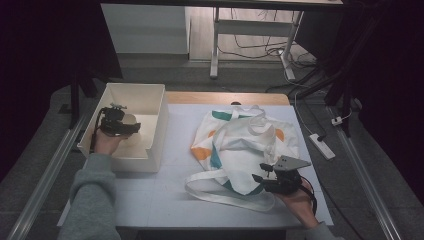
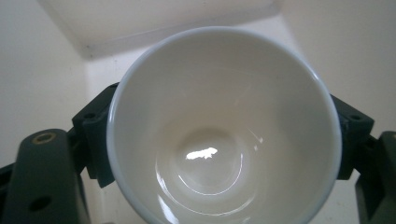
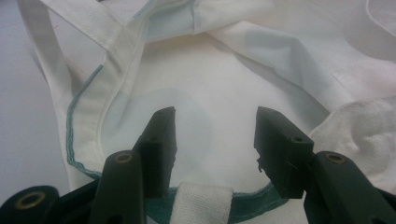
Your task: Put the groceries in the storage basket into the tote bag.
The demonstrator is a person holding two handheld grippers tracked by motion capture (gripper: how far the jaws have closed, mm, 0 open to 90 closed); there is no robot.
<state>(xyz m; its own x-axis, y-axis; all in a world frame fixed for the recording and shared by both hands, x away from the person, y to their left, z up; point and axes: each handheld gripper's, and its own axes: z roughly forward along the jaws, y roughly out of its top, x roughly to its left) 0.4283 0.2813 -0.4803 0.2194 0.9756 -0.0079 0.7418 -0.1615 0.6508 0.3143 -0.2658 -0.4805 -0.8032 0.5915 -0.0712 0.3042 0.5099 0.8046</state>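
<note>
A white cup (image 2: 224, 126) sits between the jaws of my left gripper (image 1: 131, 128), which is shut on its sides inside the white box (image 1: 156, 107); in the high view the cup (image 1: 131, 120) shows pale at the gripper's tip. A white tote bag (image 1: 245, 145) with orange and teal spots lies crumpled mid-table, its strap (image 1: 220, 197) looping toward the front edge. My right gripper (image 1: 260, 178) is at the bag's near edge. In the right gripper view its jaws stand open over the bag's teal-stitched rim (image 3: 84, 121), with the gripper (image 3: 215, 122) holding nothing.
The white box stands at the table's left edge. A wooden strip (image 1: 225, 97) runs along the table's far side. A power strip (image 1: 322, 145) and cables lie on the floor to the right; desk legs (image 1: 215, 45) stand beyond.
</note>
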